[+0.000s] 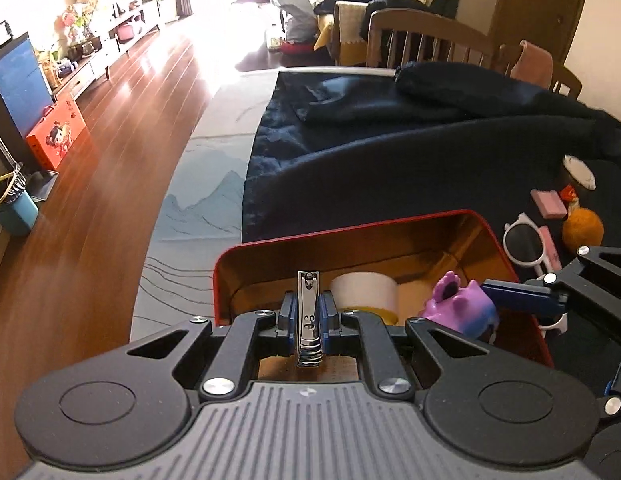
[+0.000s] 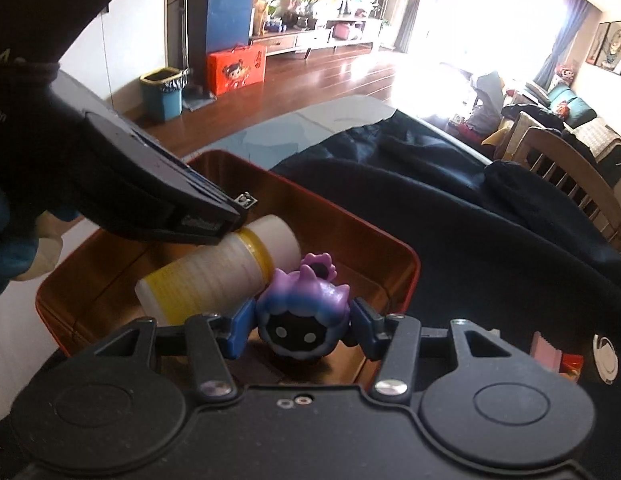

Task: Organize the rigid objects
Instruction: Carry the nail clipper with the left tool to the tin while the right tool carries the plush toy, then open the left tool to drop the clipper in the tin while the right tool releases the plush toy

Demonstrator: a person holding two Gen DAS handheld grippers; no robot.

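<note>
A: What takes up most of the scene?

B: A table [image 1: 198,184] with a pale mountain print, largely covered by a dark blue cloth [image 1: 390,160]. On the cloth sits an open red tin box [image 1: 350,222] with a coppery inside, its long side running across the left wrist view.

A: What lies in the box?

B: A white bottle [image 2: 214,276] with a yellow band and label lies on its side on the box floor.

A: And the grippers?

B: Both hang over the box, pointing steeply down. The right gripper [image 2: 304,320] is clamped on a purple and blue toy figure [image 2: 302,308] with a dark face and two white dots for eyes; a blue pad presses each side of it, just above the box floor and beside the bottle. The left gripper [image 1: 309,312] is squeezed tight on a silver nail clipper [image 1: 308,316], held upright between its pads over the near end of the box.

A: Anything outside the box?

B: On the cloth just past the box's right side lie white sunglasses [image 1: 526,244], a pink eraser [image 1: 548,202] and an orange ball [image 1: 582,226], close together.
</note>
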